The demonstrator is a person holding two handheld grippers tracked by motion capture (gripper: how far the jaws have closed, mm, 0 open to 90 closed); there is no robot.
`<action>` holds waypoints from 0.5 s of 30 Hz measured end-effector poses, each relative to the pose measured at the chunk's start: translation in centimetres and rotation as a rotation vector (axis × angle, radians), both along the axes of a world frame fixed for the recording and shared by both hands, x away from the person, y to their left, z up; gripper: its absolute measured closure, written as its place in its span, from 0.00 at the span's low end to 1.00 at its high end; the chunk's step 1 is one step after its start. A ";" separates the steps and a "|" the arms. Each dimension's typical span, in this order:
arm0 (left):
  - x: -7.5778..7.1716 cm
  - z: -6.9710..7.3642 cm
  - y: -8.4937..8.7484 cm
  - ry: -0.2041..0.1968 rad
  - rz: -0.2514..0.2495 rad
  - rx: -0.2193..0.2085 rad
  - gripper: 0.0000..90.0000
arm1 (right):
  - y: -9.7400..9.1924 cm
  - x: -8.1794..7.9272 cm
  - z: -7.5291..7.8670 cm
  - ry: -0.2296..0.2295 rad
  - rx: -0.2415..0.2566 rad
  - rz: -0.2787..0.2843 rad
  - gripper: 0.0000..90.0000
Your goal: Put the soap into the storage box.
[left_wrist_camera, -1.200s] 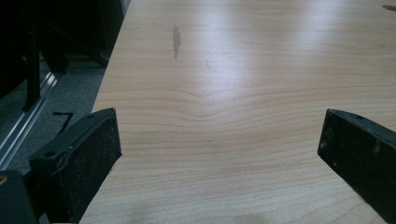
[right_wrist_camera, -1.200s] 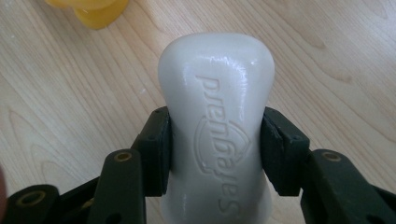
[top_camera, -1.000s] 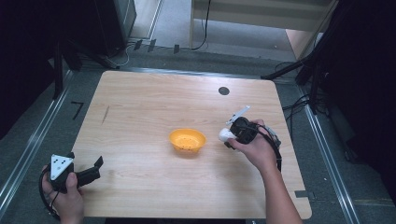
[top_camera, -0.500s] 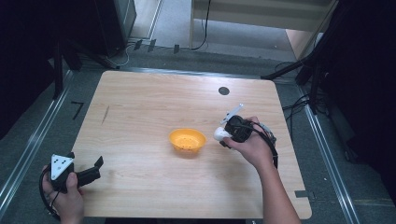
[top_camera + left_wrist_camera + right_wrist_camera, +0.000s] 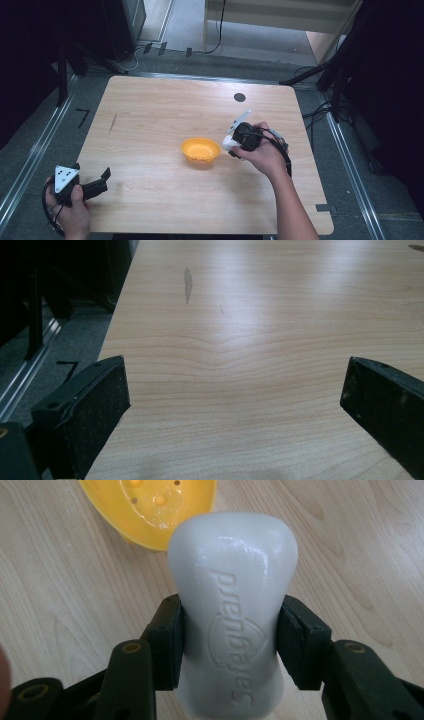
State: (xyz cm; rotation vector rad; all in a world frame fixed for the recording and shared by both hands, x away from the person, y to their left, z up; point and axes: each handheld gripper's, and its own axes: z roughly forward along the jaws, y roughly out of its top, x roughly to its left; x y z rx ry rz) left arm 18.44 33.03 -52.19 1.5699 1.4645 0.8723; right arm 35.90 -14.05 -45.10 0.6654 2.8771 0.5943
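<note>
Clamped on a white bar of soap [image 5: 232,625], the right gripper [image 5: 230,640] has both black pads pressed against the bar's narrow waist, one on each side. In the right gripper view the soap stands out beyond the jaws, its embossed lettering facing the camera, with the wooden table [image 5: 60,580] below it. Just past the far end of the bar lies the yellow soap dish [image 5: 150,510], its inside dotted with small knobs and holes; the soap is not in the dish.

From the high view, the right gripper [image 5: 231,143] sits just to the right of the yellow soap dish [image 5: 200,150], the white bar [image 5: 229,143] close to the dish rim. Compared with a second ago, this gripper and the hand [image 5: 265,155] carrying it have drifted a little toward the dish, narrowing the gap between soap and rim; the grip on the bar looks unchanged. The dish itself lies in the same spot near the middle of the table.

Well apart, at the near left corner of the table [image 5: 150,200], the left gripper [image 5: 102,180] rests in the person's other hand [image 5: 75,210], where it was a second ago. Its jaws stand wide apart, with bare wood between them in the left gripper view [image 5: 235,405].
</note>
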 end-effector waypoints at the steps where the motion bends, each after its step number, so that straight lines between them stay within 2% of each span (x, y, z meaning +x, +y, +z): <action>1: 0.0 0.0 0.0 0.000 0.000 0.001 0.00 | 0.2 0.0 0.1 -0.003 0.002 0.005 0.57; 10: 0.0 0.0 0.0 -0.001 0.002 -0.001 0.00 | 1.4 0.1 0.6 -0.006 0.003 0.027 0.57; 15: 0.0 0.0 0.0 0.000 0.002 -0.001 0.00 | 2.0 0.1 0.8 -0.009 -0.017 0.047 0.57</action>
